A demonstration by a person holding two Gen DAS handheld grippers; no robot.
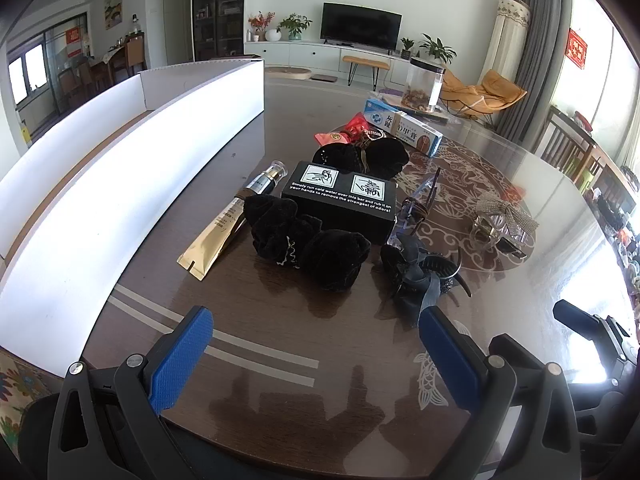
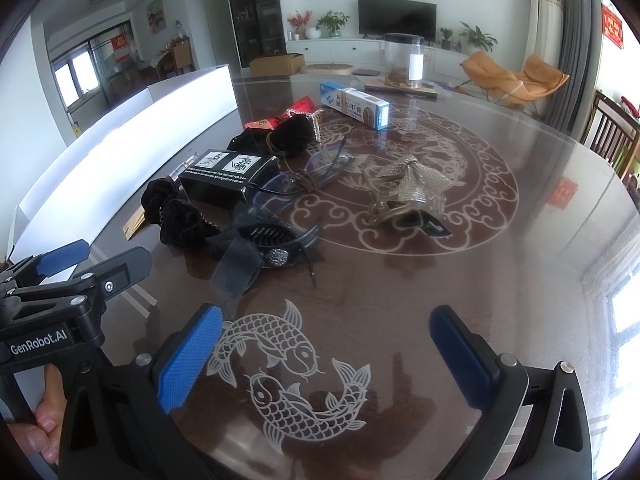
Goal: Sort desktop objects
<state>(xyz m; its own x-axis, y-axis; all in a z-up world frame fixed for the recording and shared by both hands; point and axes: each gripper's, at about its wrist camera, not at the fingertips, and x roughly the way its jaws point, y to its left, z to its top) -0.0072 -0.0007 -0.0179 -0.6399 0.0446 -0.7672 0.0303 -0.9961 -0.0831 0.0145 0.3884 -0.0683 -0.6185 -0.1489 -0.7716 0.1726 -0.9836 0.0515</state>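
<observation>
Small objects lie in a loose row on the dark table [image 1: 280, 344]. A black scrunchie [image 1: 310, 248] lies nearest my left gripper [image 1: 316, 356], which is open and empty above the table. Behind it are a black box [image 1: 342, 200], a gold tube [image 1: 224, 228] and a second black scrunchie [image 1: 360, 156]. A black hair claw [image 1: 420, 276] with a bow lies right of them; it also shows in the right wrist view [image 2: 264, 244]. My right gripper [image 2: 326, 356] is open and empty over the koi inlay. A silver bow clip [image 2: 408, 192] lies ahead of it.
A white divided box [image 1: 132, 168] stands along the left side. A blue and white carton [image 1: 404, 126], a red pouch [image 1: 354, 124], clear glasses [image 2: 304, 176] and a clear jar [image 1: 424, 86] sit farther back. The left gripper shows at left in the right wrist view [image 2: 76, 276].
</observation>
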